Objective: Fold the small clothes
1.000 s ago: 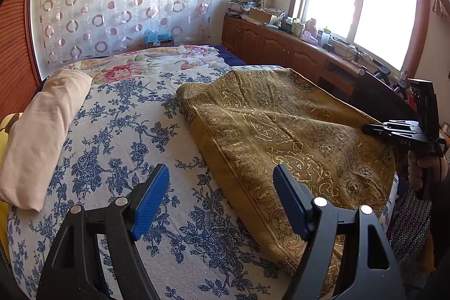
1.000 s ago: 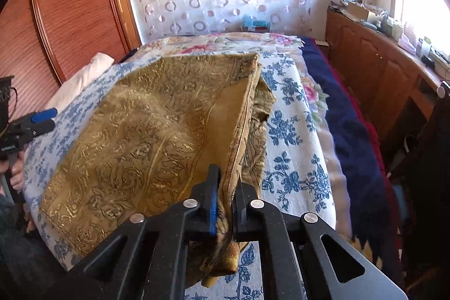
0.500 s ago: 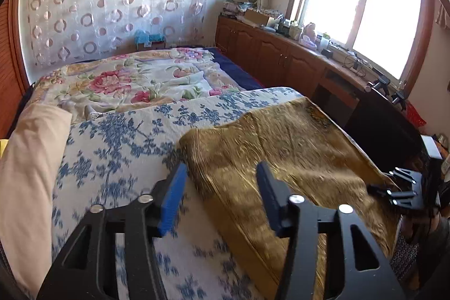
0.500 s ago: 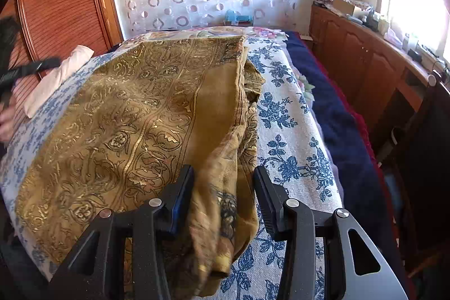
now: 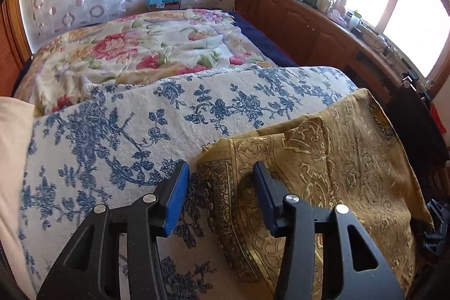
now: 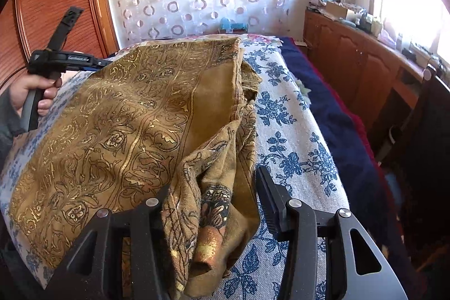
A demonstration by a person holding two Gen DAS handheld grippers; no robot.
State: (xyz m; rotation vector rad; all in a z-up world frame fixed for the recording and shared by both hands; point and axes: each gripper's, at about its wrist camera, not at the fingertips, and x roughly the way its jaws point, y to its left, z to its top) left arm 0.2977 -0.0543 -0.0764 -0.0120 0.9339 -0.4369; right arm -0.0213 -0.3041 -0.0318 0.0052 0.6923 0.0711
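Note:
A gold-brown patterned cloth (image 5: 332, 159) lies folded on the blue-flowered bedspread (image 5: 118, 131). My left gripper (image 5: 219, 187) is open, its jaws astride the cloth's far left corner, just above it. In the right wrist view the same cloth (image 6: 118, 120) spreads over the bed, with a bunched edge hanging at the near side. My right gripper (image 6: 213, 204) is open, with that bunched edge loose between its jaws. The left gripper also shows in the right wrist view (image 6: 81, 61), held by a hand at the cloth's far left corner.
A rose-patterned quilt (image 5: 135, 52) lies beyond the bedspread. A cream pillow (image 5: 11, 159) is at the left. A wooden cabinet (image 5: 315, 27) with clutter runs under the window on the right. A dark blue blanket (image 6: 332, 114) hangs on the bed's right side.
My right gripper opened and let go of the cloth's edge. My left gripper moved forward and down to the cloth's far corner, its jaws narrowing a little.

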